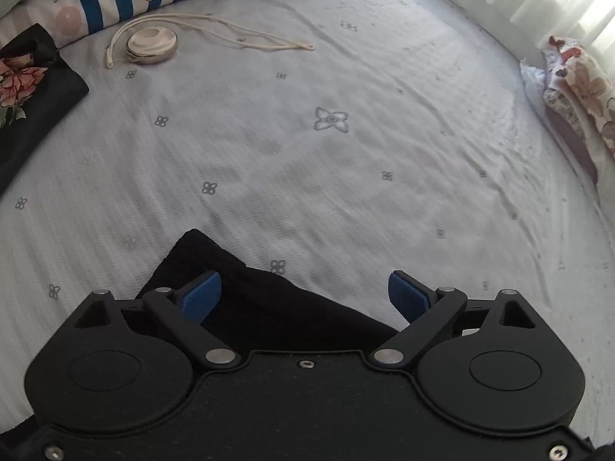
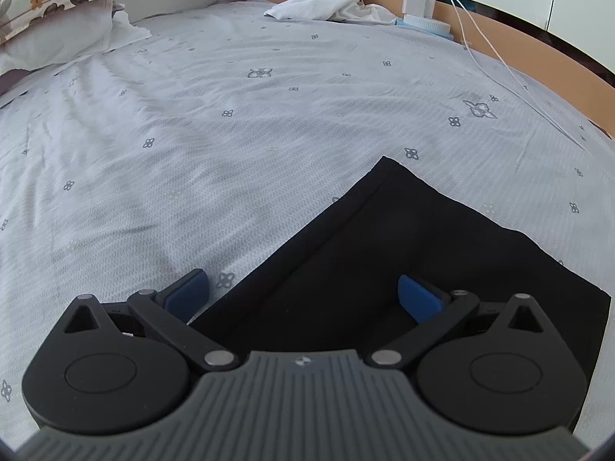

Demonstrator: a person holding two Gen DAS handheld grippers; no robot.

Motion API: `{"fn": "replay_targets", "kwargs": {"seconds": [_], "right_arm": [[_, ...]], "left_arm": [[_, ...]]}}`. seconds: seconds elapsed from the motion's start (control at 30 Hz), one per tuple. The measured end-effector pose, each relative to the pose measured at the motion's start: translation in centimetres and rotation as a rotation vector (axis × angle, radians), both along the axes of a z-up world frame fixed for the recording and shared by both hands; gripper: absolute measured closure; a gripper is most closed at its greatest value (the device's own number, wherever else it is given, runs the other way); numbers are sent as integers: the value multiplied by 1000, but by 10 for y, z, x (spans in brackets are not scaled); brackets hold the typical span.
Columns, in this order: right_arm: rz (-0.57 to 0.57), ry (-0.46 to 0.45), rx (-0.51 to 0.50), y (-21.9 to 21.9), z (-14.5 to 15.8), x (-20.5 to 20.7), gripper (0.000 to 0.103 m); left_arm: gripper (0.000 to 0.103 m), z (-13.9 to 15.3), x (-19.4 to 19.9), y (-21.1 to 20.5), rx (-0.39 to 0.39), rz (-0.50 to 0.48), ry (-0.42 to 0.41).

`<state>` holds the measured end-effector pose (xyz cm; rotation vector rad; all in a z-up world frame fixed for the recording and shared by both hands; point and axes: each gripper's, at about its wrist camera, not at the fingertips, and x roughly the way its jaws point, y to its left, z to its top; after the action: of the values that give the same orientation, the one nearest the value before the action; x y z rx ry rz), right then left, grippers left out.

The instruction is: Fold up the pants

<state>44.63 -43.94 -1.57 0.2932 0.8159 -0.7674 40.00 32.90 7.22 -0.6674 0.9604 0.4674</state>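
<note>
Both sets of jaws are standing wide apart and gripping nothing. The left gripper (image 1: 305,296) is hanging over a near corner of the black pants (image 1: 269,307), its left blue pad (image 1: 201,296) showing over the cloth and its right pad over bare bedsheet (image 1: 307,153). The right gripper (image 2: 303,296) is hovering above the same pants (image 2: 403,253), which are lying flat on the bedsheet (image 2: 230,134) with a straight seamed edge running away to a far corner; whether any pad is touching the fabric, I cannot tell. Judging by the tidy edges and compact corners, at least one fold looks to be already in place, though how many layers are lying there is not visible. What is probably remaining is a further fold, or only a smoothing.
</note>
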Motion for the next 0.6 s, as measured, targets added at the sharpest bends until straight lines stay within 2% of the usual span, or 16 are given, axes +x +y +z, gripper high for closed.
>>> {"fn": "replay_targets", "kwargs": {"seconds": [0.1, 0.2, 0.3, 0.37, 0.47, 0.6], "right_arm": [[2, -6, -7, 1, -1, -1, 1], [13, -13, -8, 1, -1, -3, 1], [26, -16, -7, 0, -1, -4, 1], [35, -19, -10, 0, -1, -5, 1], [48, -22, -12, 0, -1, -6, 1], [70, -6, 12, -3, 1, -6, 1]], "left_arm": [[9, 8, -2, -6, -48, -27, -4], [9, -4, 2, -16, -67, -11, 22], [7, -27, 10, -18, -80, 69, 61], [0, -46, 14, -16, -88, 150, 86], [0, -50, 18, -25, -15, 204, 71], [1, -51, 23, -34, 41, 183, 91]]}}
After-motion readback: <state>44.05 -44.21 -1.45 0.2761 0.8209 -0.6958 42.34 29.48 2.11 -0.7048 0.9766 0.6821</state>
